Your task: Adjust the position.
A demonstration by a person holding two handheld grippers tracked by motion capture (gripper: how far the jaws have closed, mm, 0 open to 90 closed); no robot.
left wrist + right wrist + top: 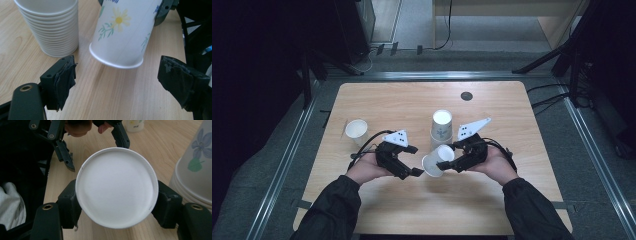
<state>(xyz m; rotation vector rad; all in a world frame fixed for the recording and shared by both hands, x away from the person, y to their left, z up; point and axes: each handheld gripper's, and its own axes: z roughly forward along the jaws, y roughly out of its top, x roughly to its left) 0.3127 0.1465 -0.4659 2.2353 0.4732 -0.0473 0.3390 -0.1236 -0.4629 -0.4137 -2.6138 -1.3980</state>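
While the right gripper (447,161) pinches a flower-print paper cup (434,162) by its sides, the cup lies tipped over above the table (512,115), mouth aimed toward the left gripper (409,162). In the right gripper view the cup (117,187) shows its white base end-on, a pad pressed on each side of it. Left gripper's jaws are spread wide with nothing between them; in the left gripper view the cup's rim (116,61) hangs just beyond and between the two pads (63,80), not touching either. Left gripper is near the cup, a small gap apart in the high view.

Around: a stack of paper cups (441,129) stands upright just behind the held cup, close to the right gripper; in the left gripper view the stack (51,27) sits beside the cup, rims layered; in the right gripper view the stack (193,170) is at the right edge with a blue flower print. A single paper cup (356,131) stands upright on the table's left part, behind the left gripper, well apart from the stack. A dark round grommet (466,96) sits in the far table surface. Person's dark sleeves (329,210) come in from the bottom. Floor beyond the table has cables (447,30) and a wooden panel; the rest of the surroundings are dark and hard to read
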